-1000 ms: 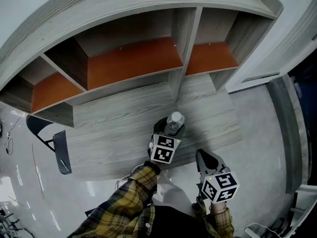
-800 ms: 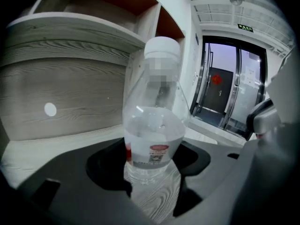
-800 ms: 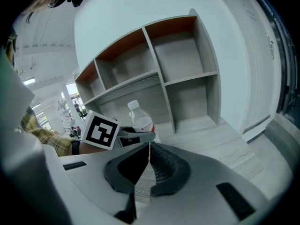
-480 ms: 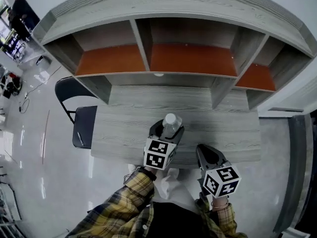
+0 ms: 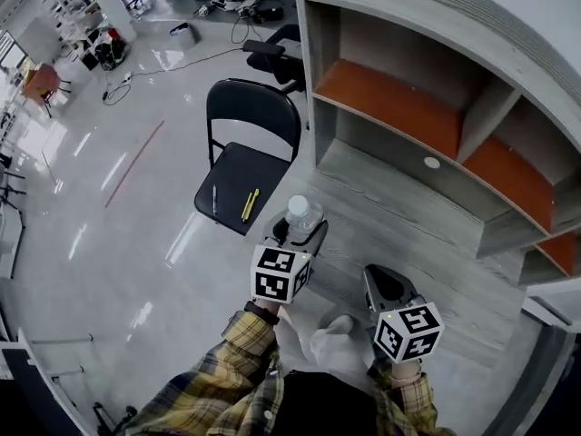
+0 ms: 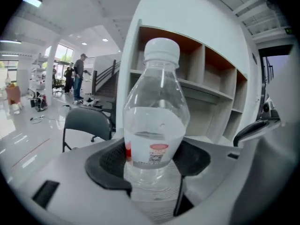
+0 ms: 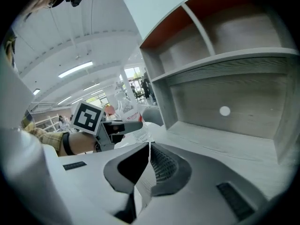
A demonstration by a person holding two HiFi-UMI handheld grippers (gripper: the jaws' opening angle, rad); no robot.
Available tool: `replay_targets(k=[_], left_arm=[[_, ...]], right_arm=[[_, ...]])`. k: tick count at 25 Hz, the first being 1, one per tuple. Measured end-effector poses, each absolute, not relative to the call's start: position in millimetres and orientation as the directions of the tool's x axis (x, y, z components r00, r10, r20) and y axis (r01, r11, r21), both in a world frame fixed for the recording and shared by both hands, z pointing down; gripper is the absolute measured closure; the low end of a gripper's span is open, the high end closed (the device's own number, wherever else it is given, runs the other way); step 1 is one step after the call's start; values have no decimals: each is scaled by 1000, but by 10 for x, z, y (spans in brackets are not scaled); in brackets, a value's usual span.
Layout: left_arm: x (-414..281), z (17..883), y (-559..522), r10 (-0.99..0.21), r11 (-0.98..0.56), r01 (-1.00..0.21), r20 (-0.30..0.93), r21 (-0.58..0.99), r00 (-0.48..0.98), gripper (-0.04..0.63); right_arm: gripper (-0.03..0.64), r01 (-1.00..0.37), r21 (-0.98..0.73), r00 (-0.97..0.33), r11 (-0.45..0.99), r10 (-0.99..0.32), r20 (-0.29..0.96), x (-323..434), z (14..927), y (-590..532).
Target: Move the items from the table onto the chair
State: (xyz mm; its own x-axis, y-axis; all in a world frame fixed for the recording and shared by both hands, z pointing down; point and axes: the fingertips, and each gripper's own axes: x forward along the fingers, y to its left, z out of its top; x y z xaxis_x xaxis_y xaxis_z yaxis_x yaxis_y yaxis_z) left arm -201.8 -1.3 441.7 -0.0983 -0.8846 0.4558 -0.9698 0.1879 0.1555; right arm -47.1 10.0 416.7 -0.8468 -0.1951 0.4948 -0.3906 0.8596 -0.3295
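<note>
A clear water bottle (image 5: 300,214) with a white cap and a red-and-white label stands upright between the pads of my left gripper (image 5: 295,232), which is shut on it. In the left gripper view the bottle (image 6: 157,121) fills the middle, and both dark pads of that gripper (image 6: 154,162) press on its lower body. It hangs over the grey table's (image 5: 390,212) left end, close to the black chair (image 5: 245,166). My right gripper (image 5: 386,284) is lower right, over the table's near edge. Its jaws (image 7: 149,165) are shut with nothing between them.
On the chair seat lie a dark pen (image 5: 214,198) and a yellow pencil (image 5: 250,204). A grey shelf unit with orange back panels (image 5: 408,107) stands on the table's far side. Glossy white floor spreads to the left, with people and clutter far off (image 6: 77,78).
The view has swung left, bringing the chair and floor into sight. My left gripper has carried the bottle from mid-table to the table's left end, near the chair. The right gripper stays low.
</note>
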Motion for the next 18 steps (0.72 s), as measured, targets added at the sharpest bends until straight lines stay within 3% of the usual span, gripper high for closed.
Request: replay_targets(k=[7,18], left_arm=[[-3534,4639,587,-835,342,-928,502,151,-226,309],[-5092,5698,891,-769,366,-914,611,175,-191,308]], right_arm=[[597,-316,-361,-844,877,-86,529,-1768,4408,530],[597,-284,-414,-821,865,4,572,-3672,5022,855]])
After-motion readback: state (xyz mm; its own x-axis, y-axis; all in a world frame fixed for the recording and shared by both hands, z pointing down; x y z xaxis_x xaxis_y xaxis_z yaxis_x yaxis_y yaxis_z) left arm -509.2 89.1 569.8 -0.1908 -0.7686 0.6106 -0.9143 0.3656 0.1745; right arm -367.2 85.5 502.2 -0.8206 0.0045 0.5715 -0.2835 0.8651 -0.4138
